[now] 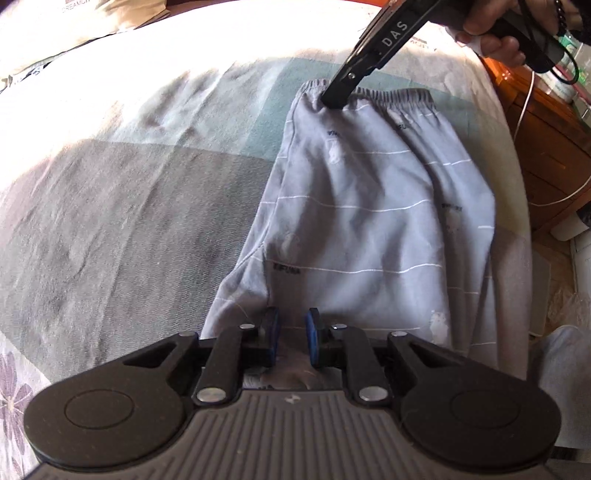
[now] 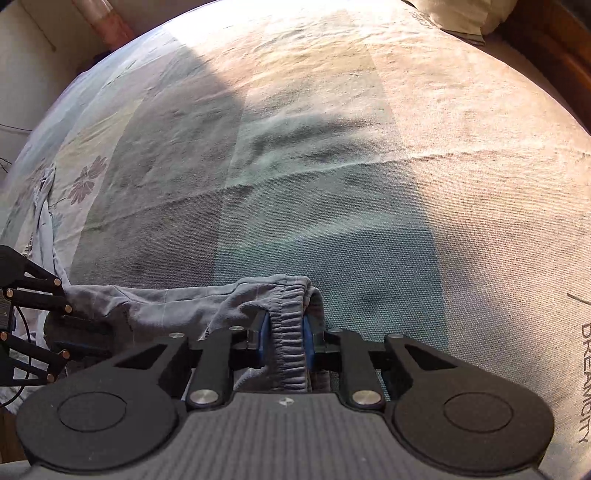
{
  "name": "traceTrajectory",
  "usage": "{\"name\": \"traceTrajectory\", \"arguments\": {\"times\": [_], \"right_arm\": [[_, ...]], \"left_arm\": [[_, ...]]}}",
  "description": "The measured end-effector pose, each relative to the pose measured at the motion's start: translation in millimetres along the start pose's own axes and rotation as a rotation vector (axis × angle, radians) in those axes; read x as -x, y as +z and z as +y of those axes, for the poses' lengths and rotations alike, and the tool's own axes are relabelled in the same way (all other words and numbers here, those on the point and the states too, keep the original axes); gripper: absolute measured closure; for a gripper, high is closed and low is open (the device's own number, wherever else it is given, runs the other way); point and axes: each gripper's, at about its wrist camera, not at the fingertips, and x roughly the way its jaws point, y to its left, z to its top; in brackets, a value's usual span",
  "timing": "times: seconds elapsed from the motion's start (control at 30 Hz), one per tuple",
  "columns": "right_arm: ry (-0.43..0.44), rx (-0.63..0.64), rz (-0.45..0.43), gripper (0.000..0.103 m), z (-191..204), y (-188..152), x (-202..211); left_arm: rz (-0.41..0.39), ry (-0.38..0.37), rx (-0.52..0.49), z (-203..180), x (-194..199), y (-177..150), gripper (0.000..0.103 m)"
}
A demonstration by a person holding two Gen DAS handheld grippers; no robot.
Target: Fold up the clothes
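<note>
1. While two grippers are counted, only one garment is seen: grey striped trousers (image 1: 362, 206) spread on the bedsheet (image 1: 122, 192).
2. The elastic waistband (image 2: 290, 332) is pinched between the right gripper's (image 2: 286, 338) blue pads.
3. The left gripper's (image 1: 291, 334) fingers are parted slightly over the lower trouser fabric; a grip cannot be told.
4. A hand (image 1: 491, 33) and a wooden cabinet (image 1: 546, 147) are shown only by the left wrist view.

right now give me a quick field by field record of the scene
garment: grey striped pants, laid along the bed
surface: patchwork bedsheet
right hand-held gripper: shut on the elastic waistband
left hand-held gripper: pads apart over the pants' lower part, fabric between them
nearby: wooden nightstand beside the bed
</note>
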Motion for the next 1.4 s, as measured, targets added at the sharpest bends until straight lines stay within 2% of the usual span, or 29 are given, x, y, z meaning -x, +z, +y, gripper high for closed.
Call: {"name": "traceTrajectory", "arguments": {"times": [0.13,0.23,0.3,0.37,0.43,0.53,0.67,0.73,0.8,1.0,1.23,1.27,1.3,1.33,1.4], "right_arm": [[-0.019,0.025,-0.04,0.081,-0.3,15.7,-5.5],[-0.028,0.055,-0.005,0.081,-0.8,21.0,-16.2],[-0.045,0.071,0.004,0.08,0.8,21.5,-11.9],[-0.063,0.084,0.01,0.075,2.3,21.9,-6.0],[-0.088,0.111,-0.014,0.073,8.6,18.9,7.1],[-0.118,0.166,-0.054,0.073,25.5,8.0,25.4],[-0.108,0.189,-0.074,0.073,43.4,-13.8,37.6],[-0.115,0.178,-0.061,0.073,48.3,-27.6,41.3],[-0.121,0.128,-0.048,0.073,49.7,-43.8,46.6],[-0.044,-0.19,0.011,0.073,42.1,-98.1,50.1],[0.078,-0.489,-0.017,0.073,25.5,-131.8,20.0],[0.095,-0.532,-0.021,0.075,23.0,-136.4,15.5],[0.104,-0.545,-0.028,0.091,22.8,-138.7,16.5],[0.111,-0.55,-0.035,0.1,23.1,-140.2,19.0],[0.091,-0.533,-0.022,0.1,22.8,-143.6,22.5]], "left_arm": [[0.003,0.01,0.001,16.5,0.2,0.1,0.095],[0.011,0.019,-0.007,22.8,4.2,-0.8,0.094],[-0.016,0.018,0.001,22.5,14.2,2.8,0.094],[-0.048,0.011,0.007,21.2,24.1,7.0,0.095],[-0.092,-0.019,0.003,15.7,29.6,13.7,0.095],[-0.064,-0.022,0.0,9.9,12.1,17.8,0.094],[-0.016,-0.011,-0.002,6.7,-9.0,18.4,0.095],[-0.029,-0.022,-0.001,8.0,-4.2,14.3,0.094],[-0.021,-0.022,-0.016,3.6,4.0,12.2,0.094],[-0.032,-0.07,-0.019,-21.1,28.4,7.8,0.094],[0.011,-0.108,0.018,-50.2,26.8,4.1,0.093],[0.014,-0.108,0.014,-53.3,27.1,4.0,0.093],[0.015,-0.108,0.011,-56.2,27.8,3.9,0.093],[0.016,-0.108,0.01,-58.1,29.8,3.1,0.093],[0.03,-0.11,0.019,-60.3,33.3,-3.5,0.093]]}}
